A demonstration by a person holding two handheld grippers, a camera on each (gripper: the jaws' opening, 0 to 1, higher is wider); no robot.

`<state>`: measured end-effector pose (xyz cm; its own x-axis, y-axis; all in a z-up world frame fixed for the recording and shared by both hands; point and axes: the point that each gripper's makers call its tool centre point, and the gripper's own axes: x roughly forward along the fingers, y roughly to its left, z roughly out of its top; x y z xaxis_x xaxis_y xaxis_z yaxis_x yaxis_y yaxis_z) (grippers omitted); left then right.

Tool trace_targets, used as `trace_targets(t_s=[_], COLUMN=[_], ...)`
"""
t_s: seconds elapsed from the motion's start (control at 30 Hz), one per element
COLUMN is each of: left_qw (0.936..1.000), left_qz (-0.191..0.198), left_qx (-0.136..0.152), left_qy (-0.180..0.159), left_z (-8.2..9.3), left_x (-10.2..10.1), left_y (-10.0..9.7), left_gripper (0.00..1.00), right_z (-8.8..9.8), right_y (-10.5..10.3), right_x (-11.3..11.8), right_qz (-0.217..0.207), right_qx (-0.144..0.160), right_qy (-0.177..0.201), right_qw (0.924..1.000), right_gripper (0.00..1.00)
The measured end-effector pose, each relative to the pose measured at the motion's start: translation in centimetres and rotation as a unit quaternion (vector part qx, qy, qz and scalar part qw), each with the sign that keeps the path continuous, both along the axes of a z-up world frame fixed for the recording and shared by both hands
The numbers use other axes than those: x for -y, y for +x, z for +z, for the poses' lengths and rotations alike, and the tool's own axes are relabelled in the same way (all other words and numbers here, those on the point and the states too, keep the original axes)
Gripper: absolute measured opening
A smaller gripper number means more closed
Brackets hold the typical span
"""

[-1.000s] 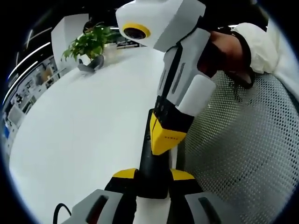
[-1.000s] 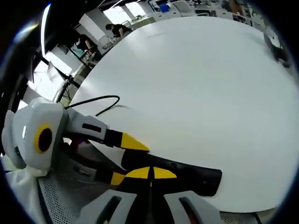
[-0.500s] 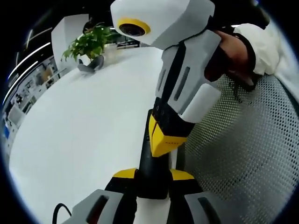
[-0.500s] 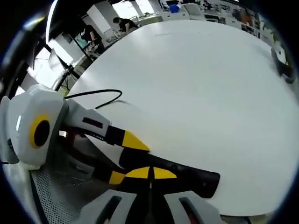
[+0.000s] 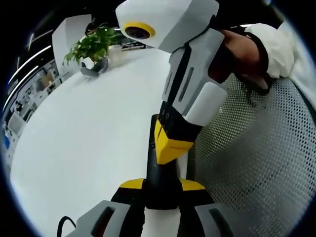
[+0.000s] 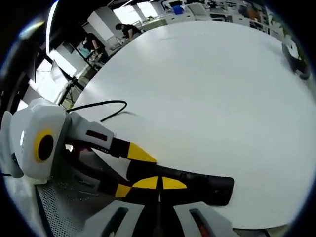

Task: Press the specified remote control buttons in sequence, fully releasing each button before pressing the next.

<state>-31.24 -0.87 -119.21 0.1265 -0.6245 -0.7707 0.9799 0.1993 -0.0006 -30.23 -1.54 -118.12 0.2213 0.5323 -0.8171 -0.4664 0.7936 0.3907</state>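
The left gripper (image 5: 162,190) clamps the black remote control (image 5: 159,173) lengthwise along its jaws, while the right gripper's (image 6: 159,183) shut yellow tips apparently bear on its top face.

An open-plan office or lab: a broad white table (image 6: 207,94) with a potted plant (image 5: 94,47) at its far edge; a mesh chair (image 5: 256,163) stands beside it. Desks with people (image 6: 126,29) seated lie beyond.

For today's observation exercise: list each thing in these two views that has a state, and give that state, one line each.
Black remote control: clamped at one end by the left gripper, lying across the white table's edge.
Left gripper: shut on the remote.
Right gripper: shut, tips down on the remote.
Potted green plant: upright.
Black cable: lying slack.
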Motion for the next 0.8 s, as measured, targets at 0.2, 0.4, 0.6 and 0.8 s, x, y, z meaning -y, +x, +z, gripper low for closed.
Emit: trace_targets(t_s=[0.2, 0.4, 0.6, 0.8], left_qw=[1.0, 0.9997, 0.9996, 0.999], left_qz=[-0.002, -0.014, -0.023, -0.036], left_qx=[-0.001, 0.009, 0.004, 0.006], left_qy=[0.006, 0.019, 0.018, 0.026], left_z=[0.0, 0.0, 0.0, -0.1], left_x=[0.0, -0.2, -0.2, -0.3], left_y=[0.0, 0.4, 0.4, 0.8], left_gripper=[0.25, 0.25, 0.24, 0.24], right_z=[1.1, 4.3, 7.6, 10.6], right_y=[0.7, 2.1, 3.1, 3.9], right_x=[0.9, 3.7, 7.4, 10.6], right_qz=[-0.021, -0.054, -0.073, -0.135], right_qx=[0.017, 0.084, 0.191, 0.262], right_qy=[0.011, 0.01, -0.01, 0.008], right_qw=[0.9996, 0.995, 0.9788, 0.9556], right_gripper=[0.02, 0.1, 0.37, 0.67])
